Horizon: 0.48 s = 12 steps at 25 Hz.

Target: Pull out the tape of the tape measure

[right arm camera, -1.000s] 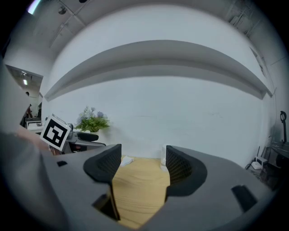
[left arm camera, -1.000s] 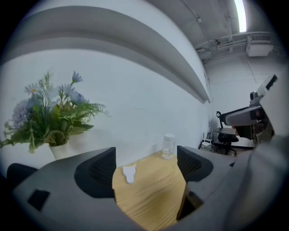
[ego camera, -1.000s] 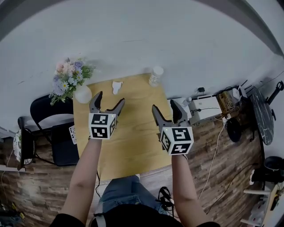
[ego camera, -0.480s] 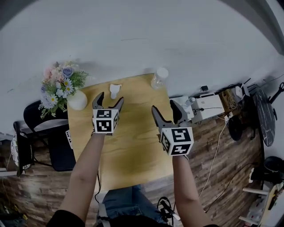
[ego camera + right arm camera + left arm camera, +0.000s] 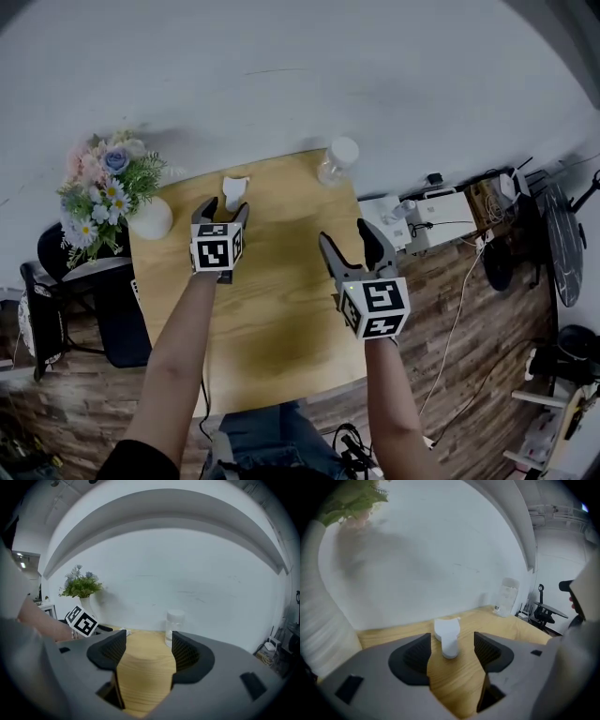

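Note:
A small white tape measure (image 5: 234,190) lies near the far edge of the wooden table (image 5: 281,309). My left gripper (image 5: 223,208) hovers just short of it, and its jaws are closing. In the left gripper view the tape measure (image 5: 447,637) sits in the gap at the tips of the left gripper (image 5: 452,651), and neither pad touches it. My right gripper (image 5: 345,234) is held open over the table's right half with nothing in it. In the right gripper view only bare wood shows between the tips of the right gripper (image 5: 146,651).
A clear plastic jar with a white lid (image 5: 336,159) stands at the table's far right corner. A white vase (image 5: 150,217) of flowers sits at the far left corner. A dark chair (image 5: 112,309) is left of the table, boxes and cables (image 5: 431,220) right of it.
My left gripper has moved forward toward the tape measure and its jaws have narrowed. The right gripper has stayed nearly in place.

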Available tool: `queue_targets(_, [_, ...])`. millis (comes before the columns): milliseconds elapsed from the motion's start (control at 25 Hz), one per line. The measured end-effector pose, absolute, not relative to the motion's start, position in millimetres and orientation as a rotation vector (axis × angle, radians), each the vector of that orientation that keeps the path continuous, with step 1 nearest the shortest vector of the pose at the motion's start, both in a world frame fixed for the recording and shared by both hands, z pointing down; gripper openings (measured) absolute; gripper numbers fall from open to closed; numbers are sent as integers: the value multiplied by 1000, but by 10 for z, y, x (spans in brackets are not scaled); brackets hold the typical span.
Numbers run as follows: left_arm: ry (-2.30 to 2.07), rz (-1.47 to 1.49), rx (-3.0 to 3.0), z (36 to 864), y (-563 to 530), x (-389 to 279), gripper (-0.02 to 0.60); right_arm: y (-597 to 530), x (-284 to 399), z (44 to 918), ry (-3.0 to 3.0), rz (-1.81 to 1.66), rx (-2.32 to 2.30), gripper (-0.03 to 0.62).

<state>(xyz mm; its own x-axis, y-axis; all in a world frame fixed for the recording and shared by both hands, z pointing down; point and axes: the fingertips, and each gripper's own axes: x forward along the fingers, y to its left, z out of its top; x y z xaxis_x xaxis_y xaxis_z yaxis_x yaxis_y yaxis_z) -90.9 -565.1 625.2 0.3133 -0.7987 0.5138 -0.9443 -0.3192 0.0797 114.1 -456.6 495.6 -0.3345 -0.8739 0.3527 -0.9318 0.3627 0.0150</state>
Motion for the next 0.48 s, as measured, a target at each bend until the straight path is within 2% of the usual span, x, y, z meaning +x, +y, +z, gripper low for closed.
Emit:
queue_targets(280, [-1573,651,2145,6435,-5832,-927,255,-4550,1260,5112,-2296,306,1605,307])
queue_targets(400, [-1596,737,2117,6493,-5855,-931,208,-4546,1301,5132,-2289,310,1604,305])
queue_targets(480, [-1600,779,2105,6508,-5854,-937,144,-4546,1313,5138,-2288,310,1606,304])
